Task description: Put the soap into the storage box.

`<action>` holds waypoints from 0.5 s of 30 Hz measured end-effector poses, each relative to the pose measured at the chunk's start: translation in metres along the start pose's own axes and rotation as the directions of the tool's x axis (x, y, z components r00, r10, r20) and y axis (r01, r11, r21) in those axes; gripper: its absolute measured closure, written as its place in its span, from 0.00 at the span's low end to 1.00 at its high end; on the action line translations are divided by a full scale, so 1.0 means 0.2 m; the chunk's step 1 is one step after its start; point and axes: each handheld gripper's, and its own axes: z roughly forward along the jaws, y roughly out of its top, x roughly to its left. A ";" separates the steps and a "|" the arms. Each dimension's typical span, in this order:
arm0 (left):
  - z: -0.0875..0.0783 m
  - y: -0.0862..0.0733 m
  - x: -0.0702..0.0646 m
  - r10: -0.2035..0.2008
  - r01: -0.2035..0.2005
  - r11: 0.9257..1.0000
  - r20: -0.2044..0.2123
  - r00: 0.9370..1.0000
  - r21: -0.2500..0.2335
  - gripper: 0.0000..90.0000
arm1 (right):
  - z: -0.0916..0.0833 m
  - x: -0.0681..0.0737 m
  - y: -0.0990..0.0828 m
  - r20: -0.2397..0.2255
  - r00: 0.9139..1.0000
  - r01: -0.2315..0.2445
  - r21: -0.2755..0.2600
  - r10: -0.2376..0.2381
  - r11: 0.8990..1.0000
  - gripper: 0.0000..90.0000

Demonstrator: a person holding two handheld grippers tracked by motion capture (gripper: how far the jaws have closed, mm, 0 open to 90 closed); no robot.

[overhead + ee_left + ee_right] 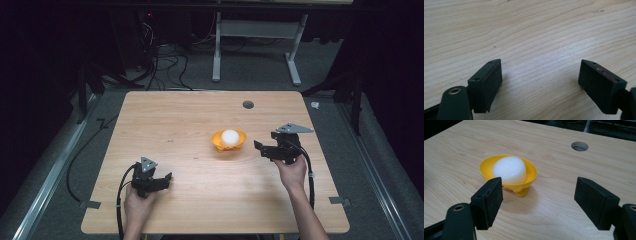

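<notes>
From the high view, one wooden table [190,120] carries a single yellow bowl [229,140] a little right of centre, with one white rounded object [230,136] sitting inside it; the left gripper [165,177] rests low near the table's front left, well apart from the bowl, while the right gripper [258,146] is held just beside the bowl on its right, jaws pointing toward it; two hands [291,172] come in from the bottom edge, one per gripper, and one round hole [248,104] sits in the tabletop behind the bowl; this view also takes in the floor cables and a white frame beyond the table; the left gripper view shows its two black jaws spread wide over bare wood grain [534,37], nothing between them; the right gripper view shows what the high view cannot, a short foot under the yellow bowl [531,173], and the white object [509,170] rising above the rim; its two jaws stand wide apart, gripping nothing, the bowl lying ahead of the left jaw, not between them; the hole [579,146] appears farther back
</notes>
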 end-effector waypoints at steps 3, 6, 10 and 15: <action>0.00 0.00 0.00 0.000 0.000 1.000 0.000 1.000 0.000 0.22 | -0.03 -0.01 -0.02 0.004 1.000 -0.011 -0.001 0.011 1.000 0.26; 0.00 0.00 0.00 0.000 0.000 1.000 0.000 1.000 0.000 0.22 | -0.04 -0.01 -0.03 0.006 1.000 -0.015 -0.010 0.015 1.000 0.26; 0.00 0.00 0.00 0.000 0.000 1.000 0.000 1.000 0.000 0.22 | -0.06 -0.02 -0.05 0.010 1.000 -0.020 -0.019 0.020 1.000 0.26; 0.00 0.00 0.00 0.000 0.000 1.000 0.000 1.000 0.000 0.22 | -0.09 -0.04 -0.07 0.009 1.000 -0.029 -0.024 0.030 0.999 0.26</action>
